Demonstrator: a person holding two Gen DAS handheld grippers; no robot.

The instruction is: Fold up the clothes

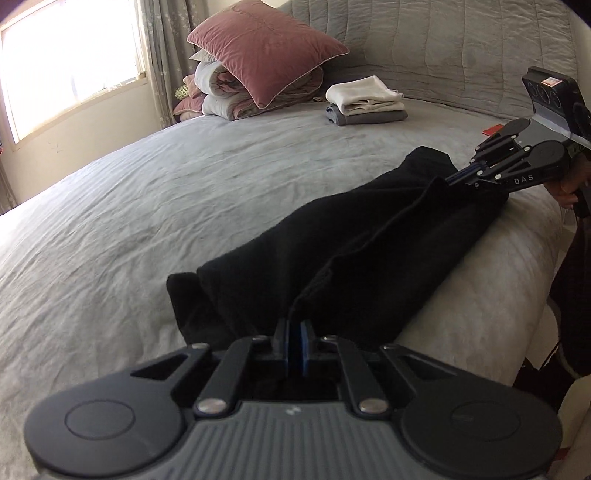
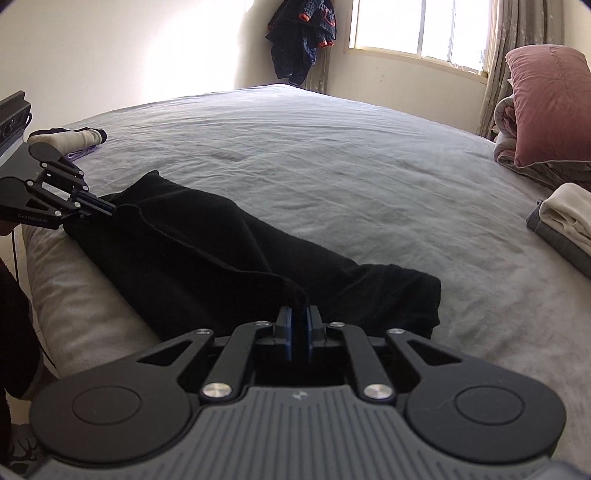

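Left wrist view: left gripper (image 1: 295,332) clamped on one end of a black garment (image 1: 354,254), blue pads pinched tight on a raised fold of fabric. Right gripper (image 1: 456,177) visible at far end, also pinched on the cloth's upper edge, person's hand (image 1: 567,192) behind it. Garment lies long and narrow along the near edge of the bed (image 1: 184,184), folded lengthwise, top layer lifted slightly at both gripped ends. Grey sheet underneath, wrinkled.

Right wrist view: same setup mirrored. Right gripper (image 2: 298,317) closed on the cloth end, left gripper (image 2: 107,208) gripping the opposite end of the black garment (image 2: 207,243).

Other items: stack of folded clothes (image 1: 364,101), white on top of grey, near the headboard (image 1: 461,48). Pink pillow (image 1: 266,51) on a rolled duvet (image 1: 221,99) beside it. Window (image 2: 421,27) with curtain (image 2: 517,44). Dark jacket (image 2: 301,37) hanging in the corner. Cream item (image 2: 70,140) at the bed's far edge, can't identify it.
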